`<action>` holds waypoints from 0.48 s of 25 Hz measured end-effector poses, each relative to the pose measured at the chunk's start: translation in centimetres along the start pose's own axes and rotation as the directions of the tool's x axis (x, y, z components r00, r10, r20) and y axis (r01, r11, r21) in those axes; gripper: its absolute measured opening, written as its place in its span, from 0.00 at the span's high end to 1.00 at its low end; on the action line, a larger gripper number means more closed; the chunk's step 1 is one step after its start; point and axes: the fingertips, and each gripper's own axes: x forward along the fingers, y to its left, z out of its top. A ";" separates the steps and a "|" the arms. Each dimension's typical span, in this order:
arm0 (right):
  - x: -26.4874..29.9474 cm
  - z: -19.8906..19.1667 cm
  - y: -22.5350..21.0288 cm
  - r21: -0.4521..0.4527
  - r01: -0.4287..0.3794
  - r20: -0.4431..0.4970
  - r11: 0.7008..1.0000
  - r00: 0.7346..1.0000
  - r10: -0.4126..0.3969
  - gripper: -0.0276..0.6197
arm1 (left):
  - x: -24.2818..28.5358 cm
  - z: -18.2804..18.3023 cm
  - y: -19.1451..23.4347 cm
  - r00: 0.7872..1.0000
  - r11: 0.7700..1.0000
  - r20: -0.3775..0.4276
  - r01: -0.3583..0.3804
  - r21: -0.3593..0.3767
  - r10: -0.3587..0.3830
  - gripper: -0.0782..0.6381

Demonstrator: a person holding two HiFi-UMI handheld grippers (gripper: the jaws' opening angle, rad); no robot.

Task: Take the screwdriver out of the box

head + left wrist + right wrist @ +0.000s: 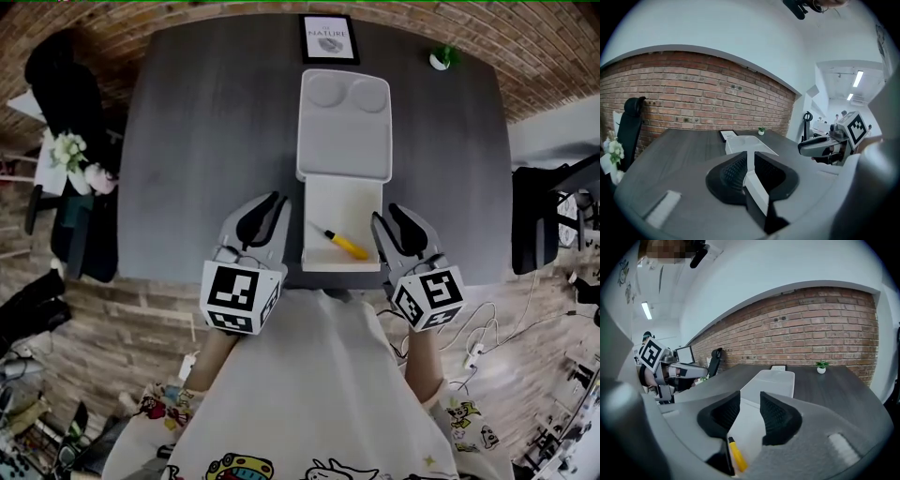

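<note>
The white box (312,193) lies open on the dark table (206,141), its lid (344,122) folded flat away from me. A yellow-handled screwdriver (342,243) lies slanted in the near tray. My right gripper (386,217) hovers just right of the tray, open, with nothing between its pads. In the right gripper view the screwdriver (737,455) shows below the gap of the right gripper (750,399). My left gripper (279,202) hovers just left of the tray. In the left gripper view the left gripper (748,157) keeps a narrow empty gap.
A framed print (329,39) and a small potted plant (442,58) stand at the table's far edge. Black chairs stand at the left (66,103) and the right (539,225). White flowers (70,152) are beside the left chair. Cables (478,347) lie on the floor.
</note>
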 end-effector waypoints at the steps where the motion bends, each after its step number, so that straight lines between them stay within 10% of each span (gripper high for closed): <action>1: 0.4 -0.3 0.2 -0.004 -0.011 -0.016 1.000 1.000 0.011 0.75 | 0.2 -0.2 0.0 1.000 1.000 -0.005 0.002 -0.001 -0.002 0.82; 12: 3.4 -3.9 2.5 -0.069 -0.153 -0.206 0.986 0.969 0.136 0.74 | 1.2 -2.2 0.1 0.998 1.000 -0.059 0.003 -0.027 -0.004 0.82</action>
